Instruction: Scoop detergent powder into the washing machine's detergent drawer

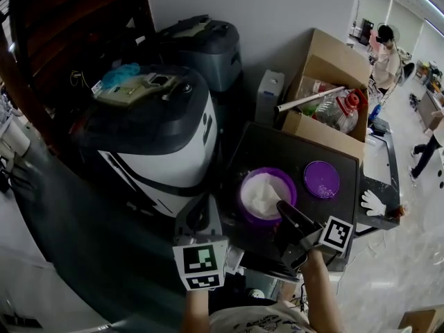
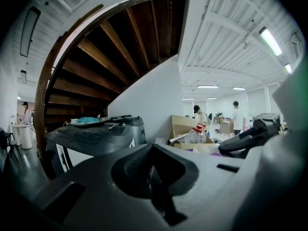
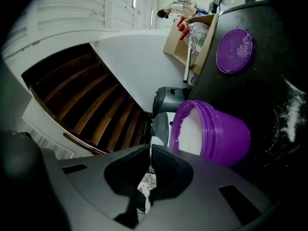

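A purple tub [image 1: 267, 194] full of white detergent powder [image 3: 190, 131] stands open on the black table [image 1: 277, 148]. Its purple lid [image 1: 322, 179] lies flat to the right of it. My right gripper [image 1: 282, 206] hovers at the tub's near rim with its jaws shut and nothing between them; in its own view the tub [image 3: 221, 136] sits just past the jaw tips [image 3: 150, 147]. My left gripper [image 1: 197, 212], also shut and empty, hangs between the table and the washing machine [image 1: 156, 127]. The machine's detergent drawer cannot be made out.
A cardboard box [image 1: 326, 82] with a clear bottle stands at the table's back. A white glove [image 1: 372, 203] lies at the table's right edge and spilled powder [image 3: 288, 121] dusts the surface. Behind the washer stands a grey appliance [image 1: 201, 44]. A wooden staircase [image 2: 106, 57] curves overhead.
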Action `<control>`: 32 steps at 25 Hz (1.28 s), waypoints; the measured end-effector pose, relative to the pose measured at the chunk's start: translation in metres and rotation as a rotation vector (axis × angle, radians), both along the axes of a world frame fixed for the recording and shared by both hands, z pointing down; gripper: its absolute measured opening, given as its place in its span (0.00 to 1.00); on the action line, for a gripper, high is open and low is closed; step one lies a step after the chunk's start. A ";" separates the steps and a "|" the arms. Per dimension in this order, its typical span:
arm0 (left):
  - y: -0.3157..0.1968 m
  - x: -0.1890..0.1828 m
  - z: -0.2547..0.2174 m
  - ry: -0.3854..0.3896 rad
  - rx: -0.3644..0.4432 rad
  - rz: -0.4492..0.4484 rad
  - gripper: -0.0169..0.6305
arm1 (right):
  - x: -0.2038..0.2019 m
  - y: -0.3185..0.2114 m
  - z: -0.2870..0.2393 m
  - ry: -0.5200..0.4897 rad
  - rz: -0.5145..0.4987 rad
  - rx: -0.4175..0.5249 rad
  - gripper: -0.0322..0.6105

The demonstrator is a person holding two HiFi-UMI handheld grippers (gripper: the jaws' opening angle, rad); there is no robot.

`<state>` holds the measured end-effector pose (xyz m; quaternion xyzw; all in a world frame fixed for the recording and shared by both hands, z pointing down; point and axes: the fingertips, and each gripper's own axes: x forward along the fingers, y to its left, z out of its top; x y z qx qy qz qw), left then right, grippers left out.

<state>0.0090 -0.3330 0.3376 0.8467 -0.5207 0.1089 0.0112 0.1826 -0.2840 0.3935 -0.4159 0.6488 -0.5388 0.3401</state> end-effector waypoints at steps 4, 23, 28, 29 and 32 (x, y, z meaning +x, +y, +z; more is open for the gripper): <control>0.011 0.001 -0.001 -0.003 0.004 -0.010 0.03 | -0.002 0.009 -0.006 -0.032 -0.020 0.022 0.08; 0.101 -0.035 0.009 -0.023 -0.008 -0.168 0.03 | -0.023 0.070 -0.010 0.000 -0.148 0.054 0.08; 0.126 -0.048 0.016 -0.029 -0.023 -0.218 0.03 | -0.031 0.083 -0.005 0.014 -0.187 0.046 0.08; 0.130 -0.052 0.017 -0.030 -0.026 -0.228 0.03 | -0.034 0.085 -0.003 0.019 -0.194 0.044 0.08; 0.142 -0.064 0.022 -0.032 -0.037 -0.258 0.03 | -0.042 0.090 0.002 0.027 -0.217 0.035 0.08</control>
